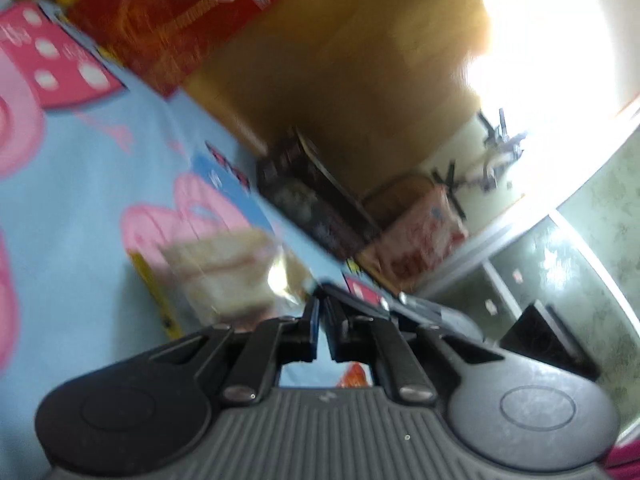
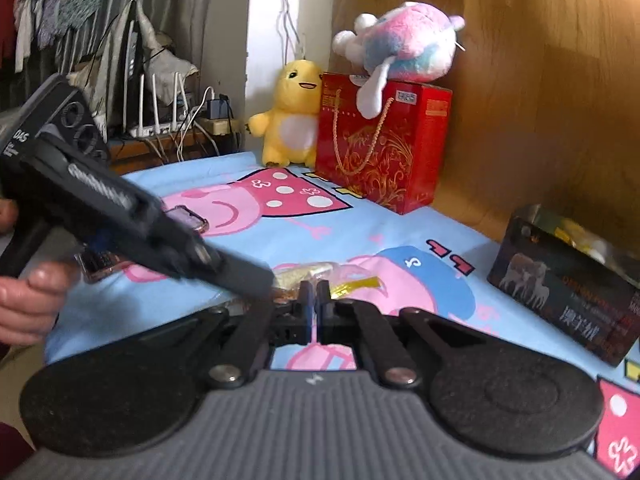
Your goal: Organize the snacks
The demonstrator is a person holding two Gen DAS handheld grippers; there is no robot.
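Observation:
A clear-wrapped snack packet [image 1: 224, 276] with a pale layered cake inside lies on the blue cartoon bedsheet [image 1: 80, 184]. My left gripper [image 1: 322, 304] is shut, and its tips pinch the packet's crinkled wrapper edge. In the right wrist view the same packet [image 2: 320, 274] shows a yellow strip, and my right gripper [image 2: 314, 292] is shut on its near edge. The left gripper [image 2: 262, 280] reaches in from the left onto the packet's other end, held by a person's hand [image 2: 28, 300]. A dark box [image 2: 560, 280] holding snacks stands at the right.
A red gift bag [image 2: 384, 148] stands against the wooden headboard [image 2: 520, 100], with a pink-and-blue plush [image 2: 404, 40] on top and a yellow plush [image 2: 288, 120] beside it. Routers and cables [image 2: 160, 120] sit beyond the bed's far edge. A red-and-white packet [image 1: 416, 232] lies by the dark box [image 1: 312, 200].

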